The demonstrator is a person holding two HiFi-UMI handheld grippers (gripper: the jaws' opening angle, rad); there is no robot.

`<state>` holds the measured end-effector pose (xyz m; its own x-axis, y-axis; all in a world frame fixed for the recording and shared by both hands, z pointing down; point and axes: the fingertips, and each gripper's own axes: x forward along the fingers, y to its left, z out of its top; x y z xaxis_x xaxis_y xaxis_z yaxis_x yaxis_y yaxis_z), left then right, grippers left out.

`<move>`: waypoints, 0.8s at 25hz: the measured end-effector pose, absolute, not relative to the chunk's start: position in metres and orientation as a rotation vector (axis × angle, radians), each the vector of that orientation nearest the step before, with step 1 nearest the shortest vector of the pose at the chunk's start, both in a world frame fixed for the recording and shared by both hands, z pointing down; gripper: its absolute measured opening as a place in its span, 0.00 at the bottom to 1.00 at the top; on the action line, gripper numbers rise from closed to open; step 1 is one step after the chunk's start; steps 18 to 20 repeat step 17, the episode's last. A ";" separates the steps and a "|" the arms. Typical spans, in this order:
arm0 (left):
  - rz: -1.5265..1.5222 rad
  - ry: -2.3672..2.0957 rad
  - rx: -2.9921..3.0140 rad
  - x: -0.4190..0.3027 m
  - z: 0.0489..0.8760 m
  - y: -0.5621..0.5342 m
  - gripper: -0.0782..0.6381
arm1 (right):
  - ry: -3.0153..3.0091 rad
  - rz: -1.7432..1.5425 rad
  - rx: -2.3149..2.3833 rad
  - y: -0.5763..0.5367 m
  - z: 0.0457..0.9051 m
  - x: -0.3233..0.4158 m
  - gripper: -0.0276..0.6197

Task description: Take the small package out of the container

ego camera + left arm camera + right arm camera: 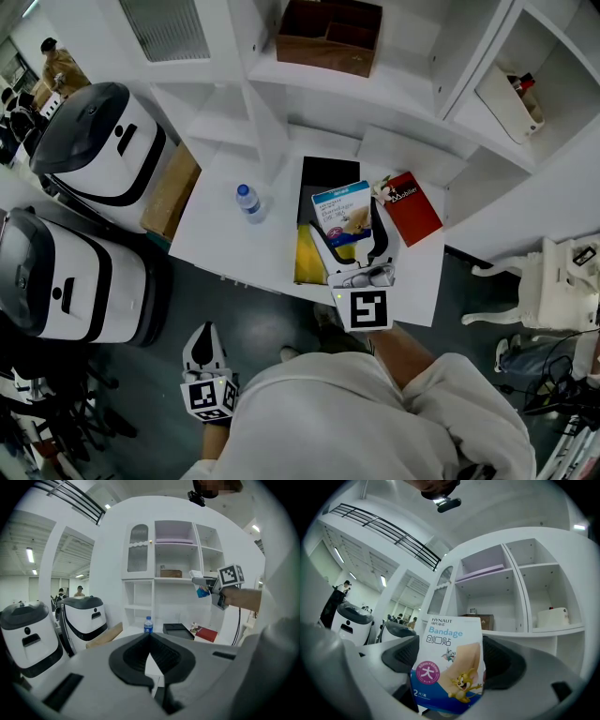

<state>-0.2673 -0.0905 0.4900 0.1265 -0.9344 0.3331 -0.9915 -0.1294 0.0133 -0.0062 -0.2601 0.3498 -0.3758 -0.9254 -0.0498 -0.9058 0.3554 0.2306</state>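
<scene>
While the person stands at the white tabletop [225, 239], the right hand-held gripper [451, 658] is clamped on the small package [449, 677] — a flat bandage packet with a blue band and a cartoon cat and mouse on its face; the packet stands upright between the two dark pads, one on each side of it. In the left gripper view the packet hangs in the air, well above the tabletop and clear of the black container [330, 178], which sits on the tabletop below; in the head view it shows over the container's near end. Something yellow [307, 255] lies at the container's near left corner, though whether inside it or beside it I cannot tell; a red book [412, 208] lies just to the container's right, and a water bottle [248, 202] with a blue cap stands upright to its left, apart from it. The left hand-held gripper [149, 639] hangs low at the person's side, off the tabletop's near edge and over the dark floor — its jaws meet at the tips with nothing between them. On a shelf above sits a brown box [328, 36]; two white-and-black machines [94, 141] stand off to the left.
</scene>
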 end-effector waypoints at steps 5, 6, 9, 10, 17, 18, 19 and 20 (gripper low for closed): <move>0.361 -1.905 2.168 -0.268 0.491 -0.089 0.12 | -2.509 -0.338 1.698 -0.259 0.351 -0.005 0.68; 0.362 -1.905 2.168 -0.268 0.491 -0.089 0.12 | -2.508 -0.336 1.698 -0.259 0.352 -0.005 0.68; 0.362 -1.905 2.167 -0.267 0.491 -0.088 0.12 | -2.511 -0.327 1.701 -0.259 0.352 -0.005 0.68; 0.362 -1.906 2.167 -0.267 0.491 -0.088 0.12 | -2.513 -0.329 1.700 -0.259 0.352 -0.005 0.68; 0.362 -1.908 2.165 -0.266 0.491 -0.088 0.12 | -2.514 -0.323 1.693 -0.260 0.354 -0.004 0.68; 0.362 -1.908 2.165 -0.266 0.491 -0.088 0.12 | -2.514 -0.323 1.693 -0.260 0.354 -0.004 0.68; 0.362 -1.908 2.165 -0.266 0.491 -0.088 0.12 | -2.514 -0.323 1.693 -0.260 0.354 -0.004 0.68; 0.362 -1.908 2.165 -0.266 0.491 -0.088 0.12 | -2.514 -0.323 1.693 -0.260 0.354 -0.004 0.68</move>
